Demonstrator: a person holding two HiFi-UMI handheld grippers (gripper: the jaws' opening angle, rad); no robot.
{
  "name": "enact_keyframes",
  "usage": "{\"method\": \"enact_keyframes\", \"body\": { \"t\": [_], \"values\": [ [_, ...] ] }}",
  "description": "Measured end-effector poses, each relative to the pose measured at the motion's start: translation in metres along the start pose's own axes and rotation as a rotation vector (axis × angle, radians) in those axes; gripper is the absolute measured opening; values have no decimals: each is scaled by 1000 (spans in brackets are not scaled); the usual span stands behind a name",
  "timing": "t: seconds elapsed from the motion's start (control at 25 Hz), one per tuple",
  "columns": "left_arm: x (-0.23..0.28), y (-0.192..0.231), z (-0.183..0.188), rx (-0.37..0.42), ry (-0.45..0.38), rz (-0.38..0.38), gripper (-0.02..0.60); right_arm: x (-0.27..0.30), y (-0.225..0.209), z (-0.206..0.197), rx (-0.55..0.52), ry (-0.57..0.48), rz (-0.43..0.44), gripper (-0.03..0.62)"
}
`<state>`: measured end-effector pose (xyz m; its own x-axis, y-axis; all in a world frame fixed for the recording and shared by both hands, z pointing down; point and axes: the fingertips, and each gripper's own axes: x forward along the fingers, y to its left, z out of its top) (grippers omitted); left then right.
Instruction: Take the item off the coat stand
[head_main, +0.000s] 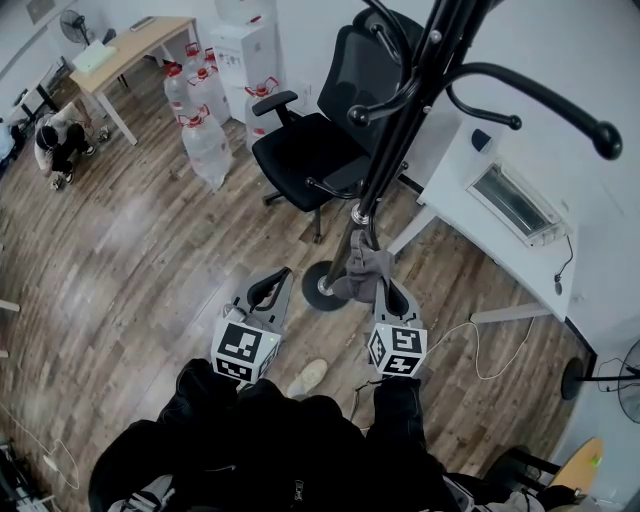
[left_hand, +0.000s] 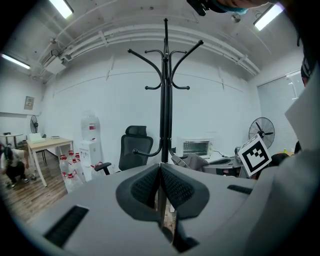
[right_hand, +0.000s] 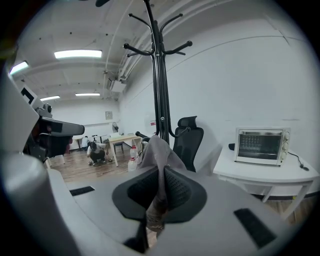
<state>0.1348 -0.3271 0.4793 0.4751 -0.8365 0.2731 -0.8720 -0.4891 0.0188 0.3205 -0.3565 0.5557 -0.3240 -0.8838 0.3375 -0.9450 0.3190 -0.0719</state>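
Observation:
The black coat stand (head_main: 400, 130) rises just ahead of me, its hooks spreading overhead. A grey cloth item (head_main: 365, 265) hangs from a low hook beside the pole. My right gripper (head_main: 382, 292) is shut on the cloth's lower part; in the right gripper view the fabric (right_hand: 159, 155) is pinched between the pads and drapes over the jaws, with the stand (right_hand: 159, 90) right behind it. My left gripper (head_main: 268, 290) hovers to the left of the stand's base, shut and holding nothing. It faces the pole (left_hand: 165, 100) in the left gripper view.
A black office chair (head_main: 320, 130) stands behind the stand. A white table (head_main: 470, 170) with a toaster oven (head_main: 515, 205) is at the right. Water bottles (head_main: 205, 140) and a wooden desk (head_main: 130, 50) are at the back left, where a person (head_main: 60, 140) crouches.

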Motion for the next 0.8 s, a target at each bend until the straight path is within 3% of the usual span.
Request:
{"method": "enact_keyframes", "body": {
  "t": [0.8],
  "values": [
    [-30, -2, 11, 1, -48, -15, 25, -46, 15, 47, -46, -110, -40, 32]
  ]
}}
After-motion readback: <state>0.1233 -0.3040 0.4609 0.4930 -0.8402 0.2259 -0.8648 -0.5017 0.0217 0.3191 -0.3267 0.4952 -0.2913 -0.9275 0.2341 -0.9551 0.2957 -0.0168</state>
